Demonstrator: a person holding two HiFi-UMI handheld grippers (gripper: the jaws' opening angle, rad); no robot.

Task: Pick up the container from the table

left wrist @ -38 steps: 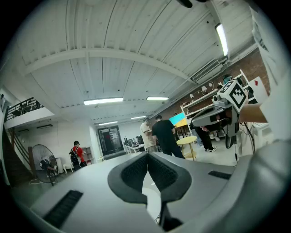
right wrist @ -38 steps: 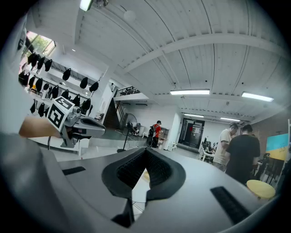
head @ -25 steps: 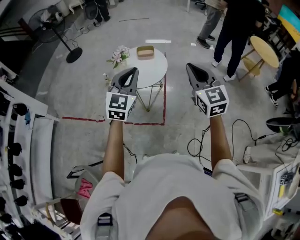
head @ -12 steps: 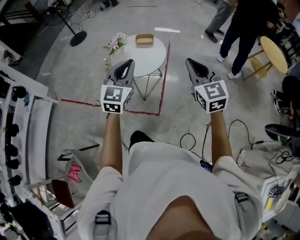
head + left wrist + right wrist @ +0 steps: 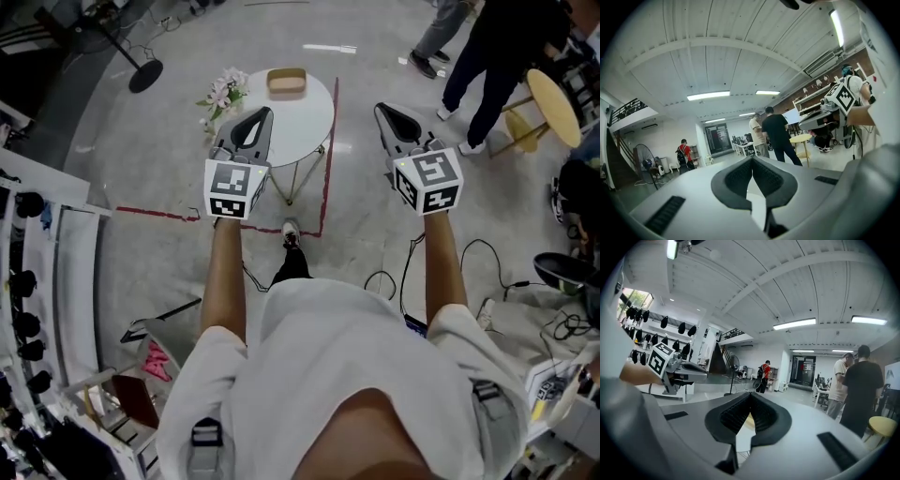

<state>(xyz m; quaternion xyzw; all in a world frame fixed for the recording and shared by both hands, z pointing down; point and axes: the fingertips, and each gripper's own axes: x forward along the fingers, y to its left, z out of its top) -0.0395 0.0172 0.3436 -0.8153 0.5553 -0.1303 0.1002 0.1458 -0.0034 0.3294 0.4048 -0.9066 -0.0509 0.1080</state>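
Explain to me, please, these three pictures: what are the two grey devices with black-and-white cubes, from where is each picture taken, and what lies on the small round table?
There is no robot here. A person holds a pair of tongs in each hand, and each pair carries a marker cube. The head view looks down from the person's head and shows the left tongs and the right tongs, both pointing toward a round white table. On the table lie a shallow tan container and, at the left edge, a bunch of flowers. The other two pictures come from cameras riding on the tongs, looking along their jaws. Both pairs are shut and hold nothing, and the container is not yet reached.
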